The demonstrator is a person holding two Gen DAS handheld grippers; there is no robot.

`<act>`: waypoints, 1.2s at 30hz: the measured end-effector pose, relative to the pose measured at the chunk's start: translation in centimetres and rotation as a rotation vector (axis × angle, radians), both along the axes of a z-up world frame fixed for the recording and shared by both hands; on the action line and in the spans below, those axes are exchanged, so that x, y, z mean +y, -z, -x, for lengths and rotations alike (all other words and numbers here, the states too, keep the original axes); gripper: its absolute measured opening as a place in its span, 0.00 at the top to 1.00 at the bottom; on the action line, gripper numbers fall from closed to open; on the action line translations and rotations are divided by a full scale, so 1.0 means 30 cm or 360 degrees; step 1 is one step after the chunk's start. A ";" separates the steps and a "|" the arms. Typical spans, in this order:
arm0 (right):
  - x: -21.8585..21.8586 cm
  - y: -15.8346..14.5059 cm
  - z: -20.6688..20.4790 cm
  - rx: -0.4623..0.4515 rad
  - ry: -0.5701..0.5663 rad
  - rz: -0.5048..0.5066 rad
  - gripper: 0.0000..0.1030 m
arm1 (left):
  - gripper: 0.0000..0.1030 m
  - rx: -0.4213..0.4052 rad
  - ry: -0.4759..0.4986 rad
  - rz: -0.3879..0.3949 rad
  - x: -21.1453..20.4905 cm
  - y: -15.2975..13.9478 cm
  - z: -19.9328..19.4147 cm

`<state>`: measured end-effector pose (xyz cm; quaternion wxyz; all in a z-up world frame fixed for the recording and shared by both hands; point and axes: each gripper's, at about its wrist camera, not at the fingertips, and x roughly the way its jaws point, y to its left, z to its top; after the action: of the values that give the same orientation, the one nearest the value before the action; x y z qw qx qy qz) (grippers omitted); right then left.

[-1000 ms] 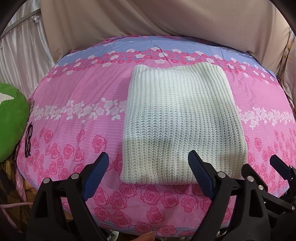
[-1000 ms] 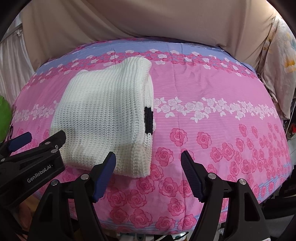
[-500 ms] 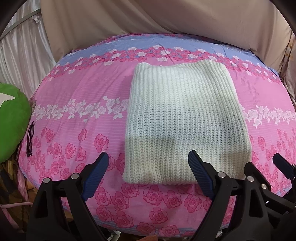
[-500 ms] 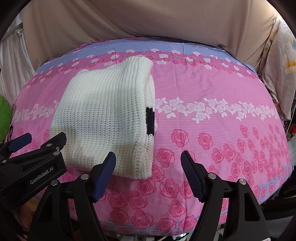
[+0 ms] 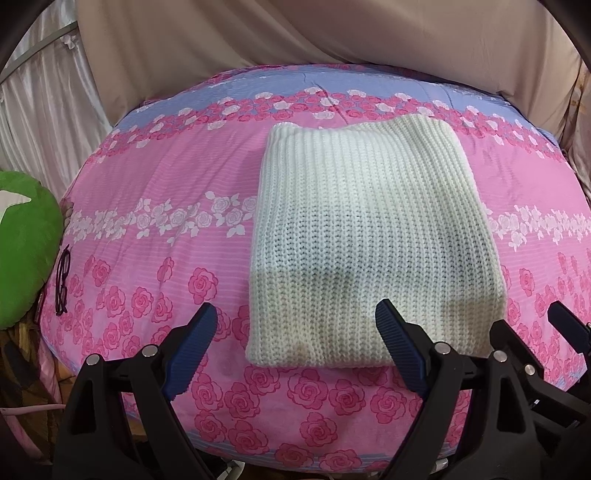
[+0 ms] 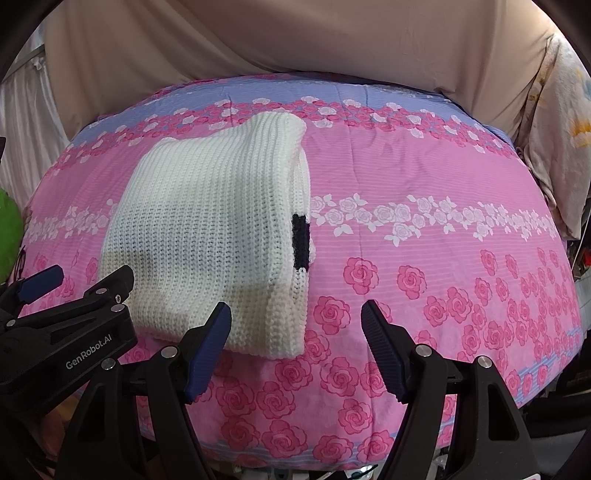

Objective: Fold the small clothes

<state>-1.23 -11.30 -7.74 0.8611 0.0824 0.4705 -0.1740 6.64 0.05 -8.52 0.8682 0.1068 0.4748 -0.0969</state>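
Observation:
A white knitted garment (image 5: pixel 369 236) lies folded into a flat rectangle on the pink rose-print bed cover (image 5: pixel 155 184). In the right wrist view the same garment (image 6: pixel 210 236) shows a small black patch (image 6: pixel 300 240) on its right edge. My left gripper (image 5: pixel 295 325) hovers open over the garment's near edge, nothing between its blue pads. My right gripper (image 6: pixel 295 321) is also open, just above the garment's near right corner, holding nothing. The left gripper's black body (image 6: pixel 62 332) shows at the lower left of the right wrist view.
A green cushion (image 5: pixel 22 247) sits off the bed's left side, with a pair of dark glasses (image 5: pixel 62 280) by it. Beige fabric (image 5: pixel 295 33) hangs behind the bed. A pale printed cloth (image 6: pixel 561 147) hangs at the right.

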 end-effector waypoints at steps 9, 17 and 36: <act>-0.003 0.003 -0.003 0.0005 -0.0001 0.0000 0.31 | 0.17 -0.0006 -0.0004 -0.0018 -0.002 -0.001 -0.001; -0.001 0.004 -0.004 0.0008 -0.0002 0.0001 0.31 | 0.17 0.0011 -0.0011 0.0003 0.003 0.006 -0.003; 0.001 0.007 -0.002 0.0006 -0.0001 0.0009 0.31 | 0.17 0.0011 -0.0012 0.0003 0.003 0.004 0.002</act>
<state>-1.18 -11.27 -7.94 0.8605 0.0794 0.4717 -0.1753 6.59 0.15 -8.66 0.8669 0.1040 0.4782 -0.0944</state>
